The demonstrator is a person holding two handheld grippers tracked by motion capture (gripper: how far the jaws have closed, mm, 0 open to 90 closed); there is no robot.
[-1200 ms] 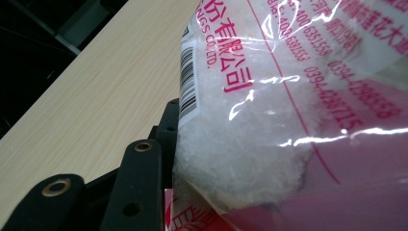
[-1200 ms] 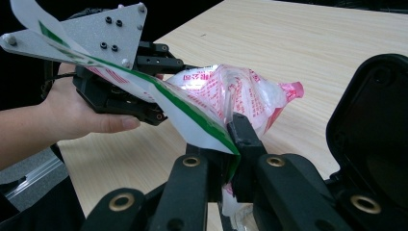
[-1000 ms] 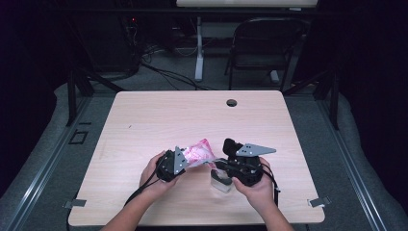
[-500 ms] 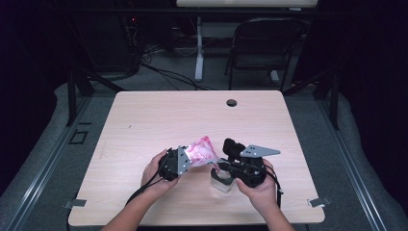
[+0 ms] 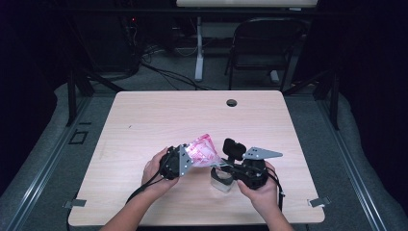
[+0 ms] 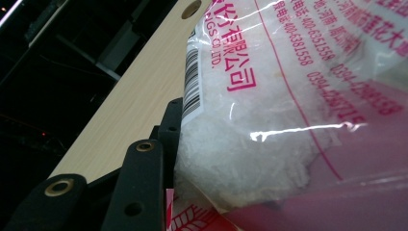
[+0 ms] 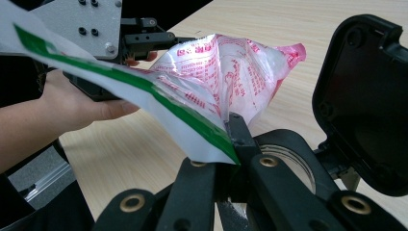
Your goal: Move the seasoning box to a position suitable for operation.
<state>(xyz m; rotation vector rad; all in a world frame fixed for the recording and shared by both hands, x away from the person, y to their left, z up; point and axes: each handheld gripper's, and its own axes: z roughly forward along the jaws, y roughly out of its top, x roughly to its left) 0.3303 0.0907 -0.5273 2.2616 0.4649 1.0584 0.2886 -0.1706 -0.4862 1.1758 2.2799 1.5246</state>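
bag (image 6: 288, 96) print: "co.,ltd.", "400-6381558", barcode

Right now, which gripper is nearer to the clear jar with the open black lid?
Right. The right gripper sits just above the jar, pinching the bag; the left gripper holds the bag farther left.

black jaws with brass rivets, grey screwed plate (image 5: 261, 153), black cable.
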